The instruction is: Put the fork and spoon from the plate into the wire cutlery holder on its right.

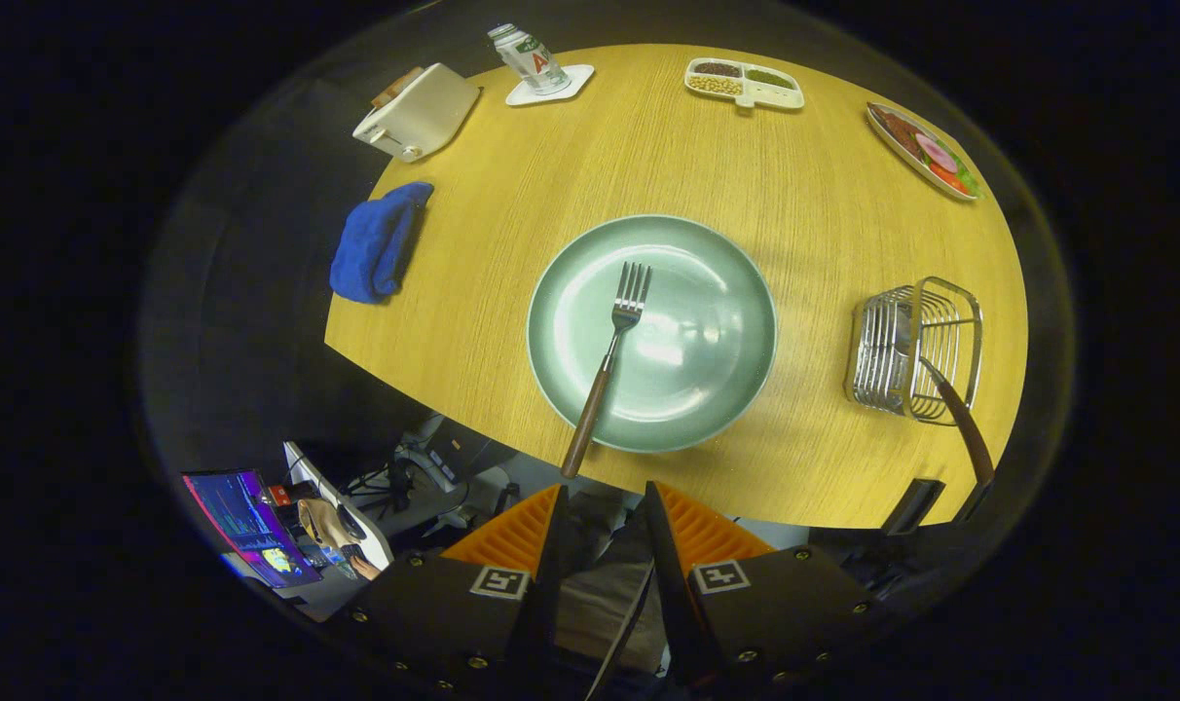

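The tongs (602, 506) hang apart and empty before the worktop's (648, 146) near edge. The fork (609, 365) lies on the green plate (736, 389); the spoon (950, 399) leans in the wire cutlery holder (877, 360) to the right.

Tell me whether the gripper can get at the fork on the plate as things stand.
Probably yes. The gripper is open and empty, and the fork lies just ahead on the green plate, its wooden handle overhanging the rim toward the fingers with nothing between.
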`<state>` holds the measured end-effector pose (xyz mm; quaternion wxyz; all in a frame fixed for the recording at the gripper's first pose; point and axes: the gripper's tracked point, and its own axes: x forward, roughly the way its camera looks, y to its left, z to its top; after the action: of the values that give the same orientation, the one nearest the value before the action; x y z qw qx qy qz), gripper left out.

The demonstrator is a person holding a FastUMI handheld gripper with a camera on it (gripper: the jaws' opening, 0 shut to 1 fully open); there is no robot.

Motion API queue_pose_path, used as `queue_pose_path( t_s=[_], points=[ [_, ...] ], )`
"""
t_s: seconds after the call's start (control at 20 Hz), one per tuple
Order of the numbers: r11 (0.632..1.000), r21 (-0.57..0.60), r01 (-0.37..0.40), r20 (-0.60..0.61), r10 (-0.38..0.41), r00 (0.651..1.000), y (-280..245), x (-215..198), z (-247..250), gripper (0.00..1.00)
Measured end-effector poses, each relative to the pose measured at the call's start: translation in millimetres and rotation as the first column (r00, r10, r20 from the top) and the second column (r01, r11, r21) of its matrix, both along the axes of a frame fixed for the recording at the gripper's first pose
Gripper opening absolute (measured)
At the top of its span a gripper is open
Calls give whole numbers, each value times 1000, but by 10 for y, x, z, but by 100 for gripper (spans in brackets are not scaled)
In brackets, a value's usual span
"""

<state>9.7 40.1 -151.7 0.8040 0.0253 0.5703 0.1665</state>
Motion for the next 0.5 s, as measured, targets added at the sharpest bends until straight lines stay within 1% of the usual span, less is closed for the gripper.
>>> queue_pose_path(
  t_s=[0.1, 0.3, 0.5],
  points=[
    [1000, -3, -6, -13, 6, 1000, 109, 58, -104, 47],
    [997, -68, -28, 7, 28, 1000, 186, 240, -332, 47],
    [999, -38, -11, -19, 11, 1000, 357, 313, -484, 47]
  ],
)
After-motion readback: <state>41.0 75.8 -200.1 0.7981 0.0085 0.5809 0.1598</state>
